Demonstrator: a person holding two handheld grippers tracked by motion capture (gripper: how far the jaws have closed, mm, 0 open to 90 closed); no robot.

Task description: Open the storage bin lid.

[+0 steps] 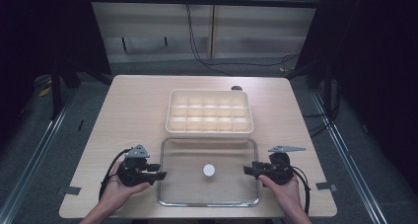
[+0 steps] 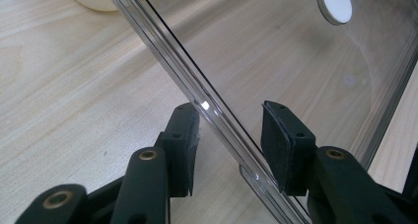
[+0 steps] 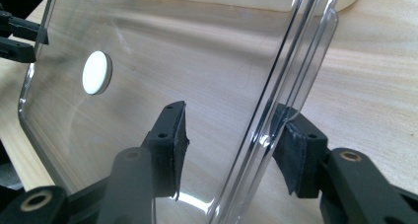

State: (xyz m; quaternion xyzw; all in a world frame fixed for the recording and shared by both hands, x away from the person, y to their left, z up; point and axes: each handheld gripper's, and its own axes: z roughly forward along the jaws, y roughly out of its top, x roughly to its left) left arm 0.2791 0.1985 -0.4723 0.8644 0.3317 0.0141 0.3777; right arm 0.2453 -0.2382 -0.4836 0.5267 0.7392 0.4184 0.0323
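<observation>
High view: clear lid [image 1: 208, 172] lies flat on the table [image 1: 133, 110], just in front of the cream divided box [image 1: 209, 111], white round knob [image 1: 209, 170] at its middle. Lid sits square to the box, likely parked there so the compartments stay reachable, or ready to go back on. Left gripper [image 1: 161, 175] is at the lid's left rim, right gripper [image 1: 246, 170] at the right rim, one per side so the lid would lift level. Left gripper view: rim [image 2: 217, 115] runs between the jaws, pads apart from it, not pinching. Right gripper view: rim [image 3: 276, 105] between the jaws too, one pad close behind it, gap on the other side, so loose, not clamped
</observation>
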